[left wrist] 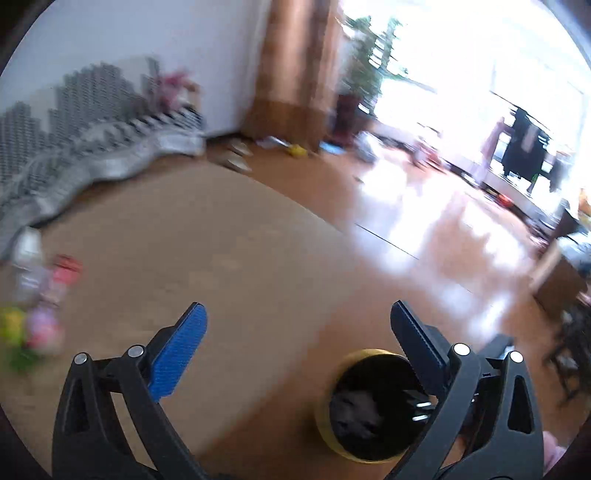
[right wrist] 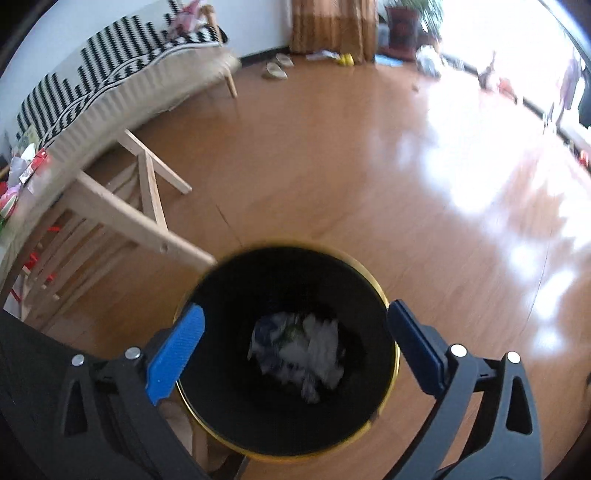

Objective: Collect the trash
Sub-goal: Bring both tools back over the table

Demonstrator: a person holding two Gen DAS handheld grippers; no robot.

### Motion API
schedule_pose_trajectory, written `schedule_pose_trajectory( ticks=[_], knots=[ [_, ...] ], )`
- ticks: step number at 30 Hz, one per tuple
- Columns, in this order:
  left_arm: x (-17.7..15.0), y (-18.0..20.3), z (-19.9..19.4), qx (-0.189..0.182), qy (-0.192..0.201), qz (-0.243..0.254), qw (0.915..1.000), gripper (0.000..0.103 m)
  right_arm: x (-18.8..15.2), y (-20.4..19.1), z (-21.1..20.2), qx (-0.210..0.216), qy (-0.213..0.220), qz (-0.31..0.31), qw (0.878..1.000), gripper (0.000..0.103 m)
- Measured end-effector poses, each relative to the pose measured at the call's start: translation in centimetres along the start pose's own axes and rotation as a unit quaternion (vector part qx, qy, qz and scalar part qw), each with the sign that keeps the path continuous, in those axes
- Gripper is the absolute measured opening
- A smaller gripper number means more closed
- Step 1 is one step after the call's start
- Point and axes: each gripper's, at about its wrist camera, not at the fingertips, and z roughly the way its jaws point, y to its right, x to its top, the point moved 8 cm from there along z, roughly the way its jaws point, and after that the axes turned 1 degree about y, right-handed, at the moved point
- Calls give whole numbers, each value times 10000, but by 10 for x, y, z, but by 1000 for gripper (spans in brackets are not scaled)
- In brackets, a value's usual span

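Note:
A black waste bin with a gold rim [right wrist: 295, 244] stands on the wooden floor. My right gripper [right wrist: 295, 312] hangs open directly above its mouth, with nothing between the blue pads. Crumpled white and blue trash [right wrist: 299, 350] lies at the bottom of the bin. In the left wrist view the same bin [left wrist: 332, 435] sits low on the right, partly behind the right finger. My left gripper [left wrist: 298, 309] is open and empty, higher up and to the left of the bin. Blurred colourful wrappers and a clear container [left wrist: 44, 295] lie at the far left.
A pale wooden chair [right wrist: 122, 218] stands left of the bin, beside a table edge with wrappers [right wrist: 22, 170]. A bench with a black-and-white zigzag cover [right wrist: 110, 62] runs along the wall. Slippers [right wrist: 275, 70] and scattered clutter lie near the curtain [right wrist: 332, 26].

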Motion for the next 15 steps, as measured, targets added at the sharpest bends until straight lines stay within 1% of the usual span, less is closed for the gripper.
schedule_pose_trajectory(
  ticks=[1, 3, 4, 6, 7, 8, 9, 10, 12, 13, 15],
  knots=[
    [3, -30, -12, 301, 82, -53, 9995, 97, 17, -12, -5, -5, 127, -137, 9998, 96],
    [-2, -77, -27, 712, 18, -165, 9973, 97, 48, -36, -12, 114, 357, -269, 9989, 96],
    [-8, -109, -36, 947, -30, -267, 9951, 97, 64, -50, -18, 226, 483, -330, 9980, 96],
    [-25, -165, -51, 1452, -141, -500, 9880, 97, 102, -89, -36, 502, 771, -527, 9944, 96],
    [-34, -201, -57, 1756, -240, -698, 9817, 97, 121, -109, -45, 650, 890, -647, 9918, 96],
    [-42, -225, -63, 1931, -293, -860, 9770, 97, 134, -126, -50, 763, 958, -734, 9898, 96],
    [-49, -247, -70, 2080, -329, -1026, 9722, 97, 150, -150, -58, 938, 1047, -863, 9863, 96],
    [-58, -277, -75, 2261, -373, -1257, 9652, 97, 159, -167, -64, 1051, 1096, -951, 9838, 96],
    [-65, -313, -80, 2492, -483, -1385, 9573, 97, 178, -214, -72, 1340, 1145, -1205, 9770, 96],
    [-69, -326, -78, 2543, -515, -1405, 9555, 97, 185, -242, -72, 1475, 1113, -1352, 9734, 96],
    [-74, -348, -77, 2559, -573, -1509, 9531, 97, 188, -281, -72, 1680, 1012, -1563, 9680, 96]
  ],
)
